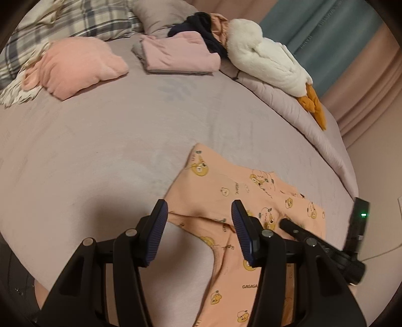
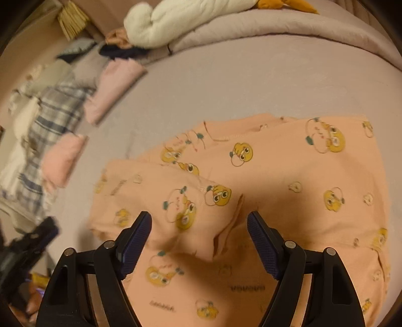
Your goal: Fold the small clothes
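Observation:
A peach garment (image 1: 226,181) printed with yellow cartoon ducks lies partly folded on the mauve bed sheet (image 1: 113,130). In the left wrist view my left gripper (image 1: 199,208) hangs open just above the garment's left edge, with nothing between its pads. The right gripper (image 1: 324,221) shows at the far right of that view, over the same garment. In the right wrist view the garment (image 2: 276,163) fills the lower half, one flap folded over its middle. My right gripper (image 2: 199,218) stands open above that flap and grips nothing. The left gripper (image 2: 37,241) is a dark blur at the lower left.
Folded pink clothes (image 1: 181,55) and a pink fleece piece (image 1: 78,68) lie at the far side of the bed. A white plush goose (image 1: 266,57) rests on a rolled quilt (image 1: 289,105) at the right. A plaid pillow (image 1: 75,17) and dark clothes (image 1: 201,25) lie behind.

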Tool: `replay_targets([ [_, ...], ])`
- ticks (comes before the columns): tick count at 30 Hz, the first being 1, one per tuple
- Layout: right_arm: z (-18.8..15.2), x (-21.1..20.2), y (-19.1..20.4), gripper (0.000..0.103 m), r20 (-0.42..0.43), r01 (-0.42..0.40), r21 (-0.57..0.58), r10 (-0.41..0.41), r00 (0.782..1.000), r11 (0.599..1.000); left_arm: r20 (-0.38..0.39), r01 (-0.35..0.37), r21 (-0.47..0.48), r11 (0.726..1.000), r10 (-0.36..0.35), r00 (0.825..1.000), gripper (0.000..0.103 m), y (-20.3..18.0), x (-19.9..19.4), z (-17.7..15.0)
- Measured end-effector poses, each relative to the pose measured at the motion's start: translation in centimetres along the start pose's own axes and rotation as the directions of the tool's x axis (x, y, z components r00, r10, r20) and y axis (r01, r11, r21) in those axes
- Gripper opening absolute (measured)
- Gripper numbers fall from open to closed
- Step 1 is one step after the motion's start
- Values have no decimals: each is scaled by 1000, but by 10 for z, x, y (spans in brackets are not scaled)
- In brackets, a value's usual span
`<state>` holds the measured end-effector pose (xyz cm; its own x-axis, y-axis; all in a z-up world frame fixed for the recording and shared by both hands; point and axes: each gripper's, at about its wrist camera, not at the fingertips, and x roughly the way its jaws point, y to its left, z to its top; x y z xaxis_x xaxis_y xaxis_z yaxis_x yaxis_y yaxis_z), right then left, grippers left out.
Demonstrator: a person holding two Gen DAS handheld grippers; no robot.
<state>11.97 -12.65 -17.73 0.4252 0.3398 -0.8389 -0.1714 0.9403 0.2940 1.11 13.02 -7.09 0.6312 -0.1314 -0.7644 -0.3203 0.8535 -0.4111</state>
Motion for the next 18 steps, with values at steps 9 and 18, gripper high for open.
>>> replay_targets([
  [9, -4, 20, 4, 51, 0, 142, -58, -142, 990, 988, -3, -9, -59, 998, 9, 1000, 52, 23, -3, -1],
  [18, 5, -20, -4, 11, 44, 10, -80, -7, 999, 997, -7, -2, -69, 998, 1, 1000, 52, 26, 2, 2],
])
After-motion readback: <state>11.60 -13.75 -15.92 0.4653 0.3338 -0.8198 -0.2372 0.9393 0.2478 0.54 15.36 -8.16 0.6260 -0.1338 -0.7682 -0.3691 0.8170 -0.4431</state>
